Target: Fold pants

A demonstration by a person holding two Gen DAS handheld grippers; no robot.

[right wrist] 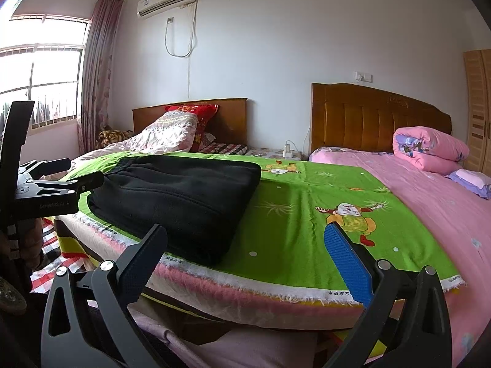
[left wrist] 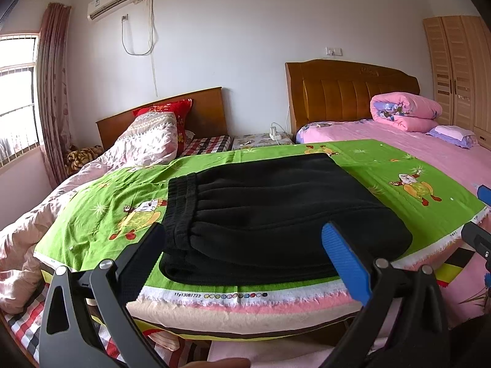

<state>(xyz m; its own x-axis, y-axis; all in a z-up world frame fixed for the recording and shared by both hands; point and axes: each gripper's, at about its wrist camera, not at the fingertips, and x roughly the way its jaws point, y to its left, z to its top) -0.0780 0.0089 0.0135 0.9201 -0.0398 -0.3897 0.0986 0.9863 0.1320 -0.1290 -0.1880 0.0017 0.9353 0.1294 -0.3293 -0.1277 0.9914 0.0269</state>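
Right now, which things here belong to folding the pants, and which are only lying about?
For the job: folded black fleece pants; green cartoon-print cloth under them; left gripper; right gripper.

Lying about: rolled pink quilt; red patterned pillow; white power strip.

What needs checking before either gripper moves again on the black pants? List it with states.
1. Black fleece pants folded into a compact stack: ok.
2. Stack lies wholly on the green cartoon-print cloth: ok.
3. Left gripper open, gripping nothing: ok.
4. Right gripper open, off the fabric: ok.
5. Elastic waistband edges aligned: cannot tell.
6. Lower layers free of creases: cannot tell, hidden.
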